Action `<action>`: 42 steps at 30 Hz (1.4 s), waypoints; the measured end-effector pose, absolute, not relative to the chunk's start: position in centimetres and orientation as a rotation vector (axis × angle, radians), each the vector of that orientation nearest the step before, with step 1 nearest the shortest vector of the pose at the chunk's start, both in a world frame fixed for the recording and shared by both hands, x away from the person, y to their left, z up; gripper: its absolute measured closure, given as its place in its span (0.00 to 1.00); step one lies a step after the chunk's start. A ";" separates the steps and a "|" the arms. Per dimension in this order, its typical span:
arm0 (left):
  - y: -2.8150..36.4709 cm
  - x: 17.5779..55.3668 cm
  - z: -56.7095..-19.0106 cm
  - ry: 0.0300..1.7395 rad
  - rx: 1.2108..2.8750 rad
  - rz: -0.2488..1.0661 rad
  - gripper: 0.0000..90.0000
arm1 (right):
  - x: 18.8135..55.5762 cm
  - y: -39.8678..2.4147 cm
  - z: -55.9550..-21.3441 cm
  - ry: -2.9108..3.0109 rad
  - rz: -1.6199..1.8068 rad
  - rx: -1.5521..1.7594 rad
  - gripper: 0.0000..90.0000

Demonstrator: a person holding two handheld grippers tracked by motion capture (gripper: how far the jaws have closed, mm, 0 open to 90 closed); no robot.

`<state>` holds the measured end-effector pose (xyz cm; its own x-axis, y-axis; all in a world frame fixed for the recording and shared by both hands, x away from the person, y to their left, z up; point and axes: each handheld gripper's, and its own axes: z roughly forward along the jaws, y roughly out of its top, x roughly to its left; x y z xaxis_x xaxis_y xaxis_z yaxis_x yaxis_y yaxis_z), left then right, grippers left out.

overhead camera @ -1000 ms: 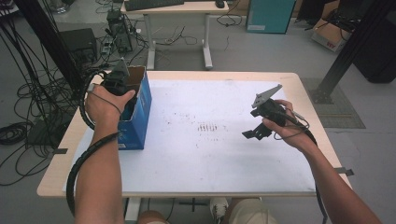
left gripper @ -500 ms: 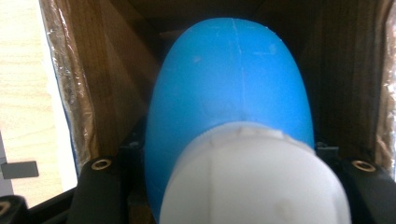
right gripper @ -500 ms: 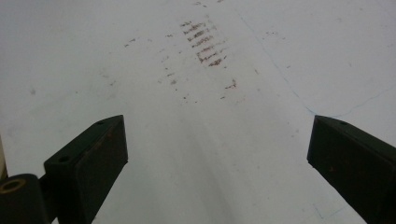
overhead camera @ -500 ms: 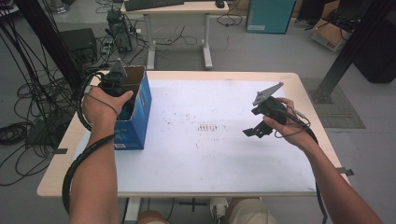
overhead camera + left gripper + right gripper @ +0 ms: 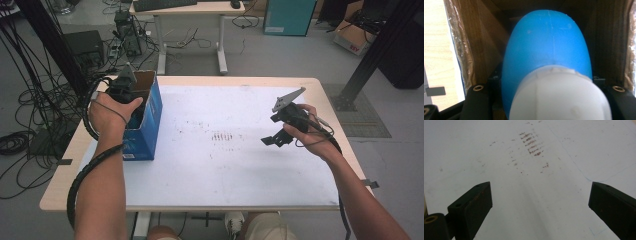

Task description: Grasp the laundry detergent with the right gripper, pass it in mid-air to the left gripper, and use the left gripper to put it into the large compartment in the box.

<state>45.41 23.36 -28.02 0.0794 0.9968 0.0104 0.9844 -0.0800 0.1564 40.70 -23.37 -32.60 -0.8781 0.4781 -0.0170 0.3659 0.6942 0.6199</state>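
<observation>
Far left of the counter (image 5: 210,185), an open blue cardboard box (image 5: 150,125) stood near the edge, its top flaps up so things could go in or come out from above. The left tool (image 5: 125,92) was held over the box mouth and pointed down into it. In the left gripper view its jaws sat closed against a blue and white egg-shaped object (image 5: 549,57), blue end deep in the box, white end toward the camera; brown inner walls on both sides put the object inside the box, not above it. Grip looked firm, pads on both flanks. Can't tell whether the object touched the box floor. Judged: either lifting it out or setting it in, and the vertical approach fits the narrow opening.

Centre of the counter carried a white sheet with reddish smudge marks (image 5: 222,136), nothing on it.

Right side: the right tool (image 5: 280,135) hovered above the sheet, tilted down toward the marks. Right gripper view showed its jaws spread wide, nothing between them, just the sheet below. Likely parked ready, clear of the box so the left hand had room
</observation>
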 end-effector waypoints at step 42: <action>23.4 45.5 -28.0 2.058 2.235 0.173 0.42 | 40.7 -23.8 -32.5 2.725 0.936 0.673 0.06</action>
<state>45.47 23.41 -27.98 0.0809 0.9966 0.0170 0.9855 -0.0825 0.1486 40.67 -23.78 -32.50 -0.8807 0.4729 -0.0250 0.3576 0.6988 0.6195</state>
